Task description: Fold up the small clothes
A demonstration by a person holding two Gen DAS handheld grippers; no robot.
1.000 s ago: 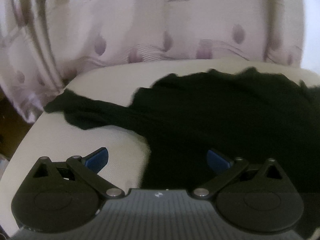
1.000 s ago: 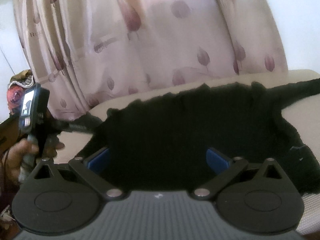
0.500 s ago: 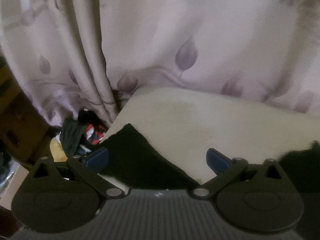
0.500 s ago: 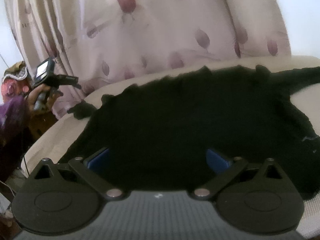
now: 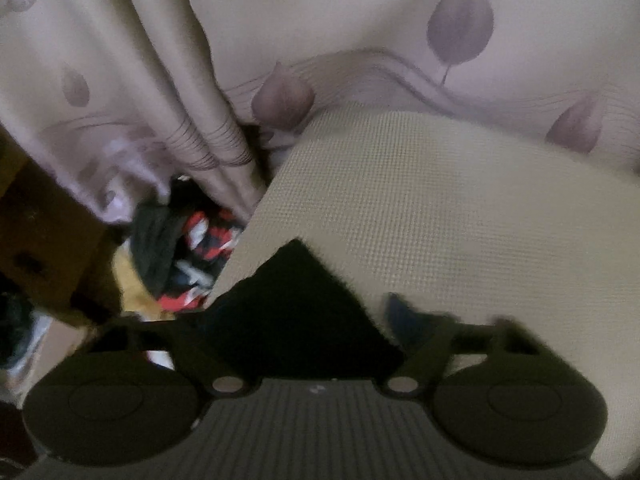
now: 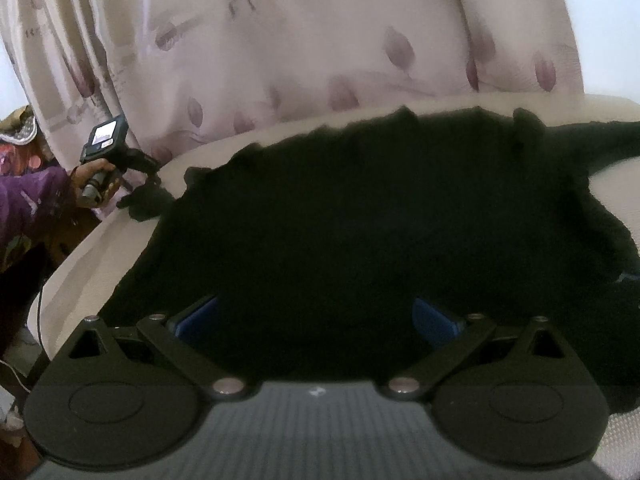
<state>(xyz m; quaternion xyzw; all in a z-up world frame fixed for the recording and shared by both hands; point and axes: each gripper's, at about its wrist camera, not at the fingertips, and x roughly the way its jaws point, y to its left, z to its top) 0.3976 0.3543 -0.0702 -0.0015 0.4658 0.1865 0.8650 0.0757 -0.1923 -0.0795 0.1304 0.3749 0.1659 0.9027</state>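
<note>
Left tongs closing on a sleeve tip; right tongs wide over the garment.
Left wrist: I see my left tongs [image 5: 304,320] closing, the black garment's [image 5: 296,300] sleeve tip between them at 6 o'clock on the cream surface [image 5: 440,208]. Right wrist: my right tongs [image 6: 316,316] gape open, empty, the garment [image 6: 360,216] spreading toward 12 o'clock.

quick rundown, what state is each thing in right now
black garment: spread flat on the cushion, one sleeve stretched out to each side
left claw: closing, sleeve tip between its jaws
right claw: open, over the garment's near edge
curtain: hanging behind the cushion
</note>
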